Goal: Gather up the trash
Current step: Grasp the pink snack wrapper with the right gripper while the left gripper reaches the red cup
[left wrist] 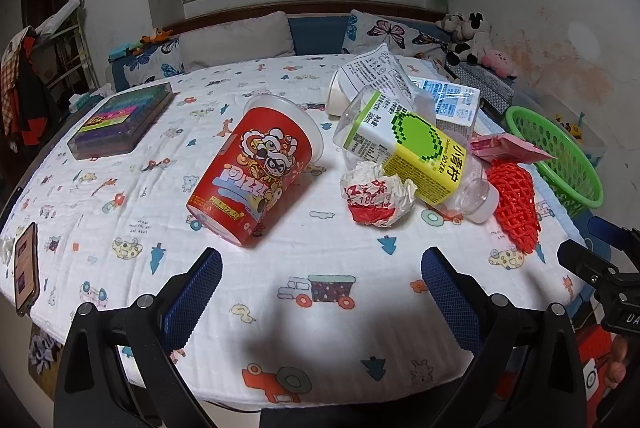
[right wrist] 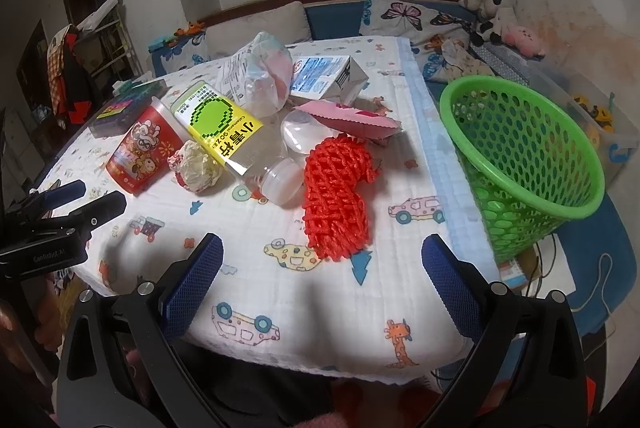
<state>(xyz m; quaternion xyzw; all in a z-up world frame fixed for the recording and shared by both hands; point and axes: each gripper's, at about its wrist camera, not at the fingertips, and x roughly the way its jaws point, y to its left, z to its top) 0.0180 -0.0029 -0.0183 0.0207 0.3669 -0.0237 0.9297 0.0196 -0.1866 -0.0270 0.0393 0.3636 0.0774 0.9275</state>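
— Both of our tools sit nearest: the left tool (left wrist: 320, 292) and the right tool (right wrist: 322, 282) each hang wide open over the tabletop (left wrist: 328, 328), gripping nothing.

— And the trash?

— Heaped mid-tabletop. We see a red pizza cup (left wrist: 256, 176) on its side, a crumpled wrapper (left wrist: 376, 194) touching the clear bottle (right wrist: 228, 134), a red foam net (right wrist: 336, 192) just beside the bottle's cap, a pink packet (right wrist: 352, 118), a carton (right wrist: 328, 78) and a clear bag (right wrist: 260, 76) behind.

— Containers?

— Our green basket (right wrist: 524, 156) tilts at the tabletop's right edge; we judge it empty, since only mesh shows inside. Whether the cup holds anything, we can't tell.

— Risks?

— The bottle leans on the wrapper and could roll if we pull that first. The tilted basket might tip or slide off when we drop something in.
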